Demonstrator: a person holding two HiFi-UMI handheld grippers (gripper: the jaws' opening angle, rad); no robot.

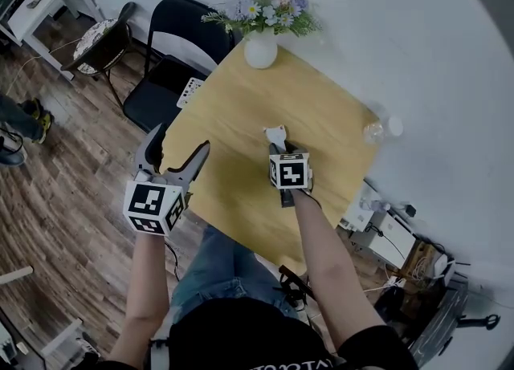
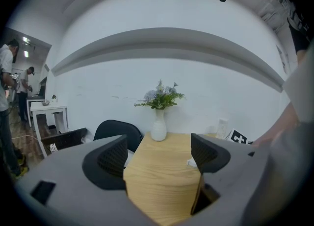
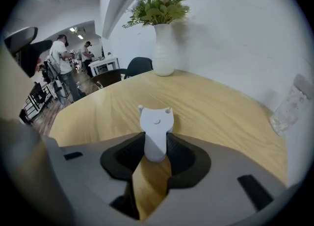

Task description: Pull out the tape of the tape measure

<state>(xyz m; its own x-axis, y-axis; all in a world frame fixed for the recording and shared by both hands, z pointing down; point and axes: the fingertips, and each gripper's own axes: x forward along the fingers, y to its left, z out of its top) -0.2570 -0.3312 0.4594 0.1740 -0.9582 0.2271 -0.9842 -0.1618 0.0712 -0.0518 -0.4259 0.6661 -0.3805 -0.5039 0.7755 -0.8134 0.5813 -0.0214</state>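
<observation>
Tape measure [image 3: 156,131]: small white case with two ear-like bumps at its far end, on the wooden worktop [image 1: 321,111], toward the near side.
Right hand-held gripper [image 3: 156,147]: jaws narrow, the dark pads pressing on both sides of the tape measure's near end.
Left hand-held gripper [image 2: 159,155]: jaws wide apart with nothing between them, held over the worktop's left edge, apart from the tape measure.
Vase [image 1: 260,49]: white, holding flowers, at the worktop's far corner.

Vase [image 1: 260,49] blocks the far table [image 1: 241,111] corner.
</observation>
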